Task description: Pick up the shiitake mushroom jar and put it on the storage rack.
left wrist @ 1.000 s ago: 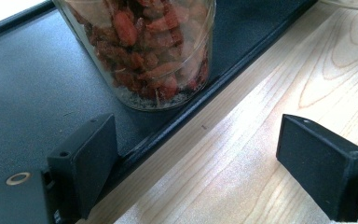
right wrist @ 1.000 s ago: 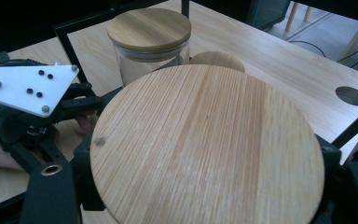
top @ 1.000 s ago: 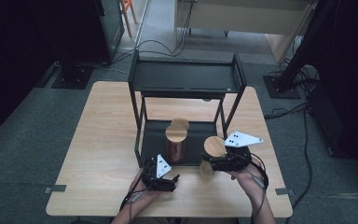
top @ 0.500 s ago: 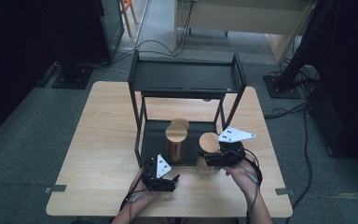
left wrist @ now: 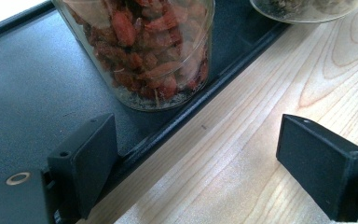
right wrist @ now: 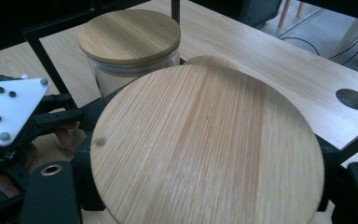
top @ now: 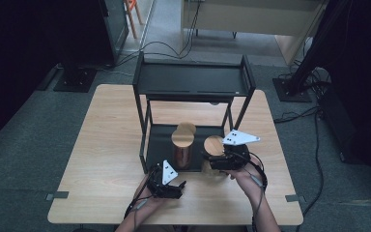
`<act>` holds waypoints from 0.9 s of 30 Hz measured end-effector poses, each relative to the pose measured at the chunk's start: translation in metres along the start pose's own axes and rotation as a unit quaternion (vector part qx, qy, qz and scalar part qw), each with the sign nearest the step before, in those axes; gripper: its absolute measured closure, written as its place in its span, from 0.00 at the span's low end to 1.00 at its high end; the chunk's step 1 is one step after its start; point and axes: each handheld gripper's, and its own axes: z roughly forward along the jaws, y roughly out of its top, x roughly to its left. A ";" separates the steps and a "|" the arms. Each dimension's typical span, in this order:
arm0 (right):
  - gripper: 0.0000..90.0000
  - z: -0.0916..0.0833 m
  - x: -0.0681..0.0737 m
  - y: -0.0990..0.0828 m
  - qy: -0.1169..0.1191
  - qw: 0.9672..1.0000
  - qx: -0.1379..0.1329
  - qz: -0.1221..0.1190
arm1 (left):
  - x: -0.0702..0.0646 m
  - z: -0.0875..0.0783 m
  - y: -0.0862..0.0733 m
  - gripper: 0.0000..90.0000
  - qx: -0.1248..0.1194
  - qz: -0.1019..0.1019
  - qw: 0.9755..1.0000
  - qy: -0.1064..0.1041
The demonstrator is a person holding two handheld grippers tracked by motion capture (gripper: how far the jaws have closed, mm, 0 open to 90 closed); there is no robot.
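Observation:
A glass jar with a round wooden lid (right wrist: 205,144) is held just above the table's front right, and my right gripper (top: 213,160) is shut on its body below the lid. On the lower shelf of the black rack (top: 193,79) stands a jar of red dried berries (left wrist: 140,46), also under a wooden lid (top: 182,137). A second lidded jar (top: 187,127) stands right behind it. My left gripper (top: 174,186) rests open on the table in front of the shelf edge, with nothing between its fingers (left wrist: 86,158).
The rack's lower tray (left wrist: 32,93) has a raised rim along its front. Light wooden table (top: 106,145) extends left and right of the rack. A round hole (right wrist: 353,99) sits in the tabletop. Cables lie on the floor behind.
My right gripper has carried the lidded jar slightly left and toward the rack. The left gripper has stayed in place.

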 end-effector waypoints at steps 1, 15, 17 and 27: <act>0.28 0.001 0.000 0.000 -0.002 1.000 0.001 0.000 | 0.000 0.000 0.000 0.14 0.000 0.000 1.000 0.000; 0.28 0.013 -0.001 0.003 -0.013 1.000 0.002 0.002 | 0.000 0.000 0.000 0.14 0.000 -0.001 1.000 0.000; 0.28 0.015 -0.001 0.003 -0.014 1.000 0.003 0.003 | 0.000 0.000 0.000 0.14 0.000 -0.001 1.000 0.000; 0.28 0.021 -0.003 0.005 -0.022 1.000 -0.004 0.012 | 0.000 0.000 0.000 0.14 0.000 0.000 1.000 0.001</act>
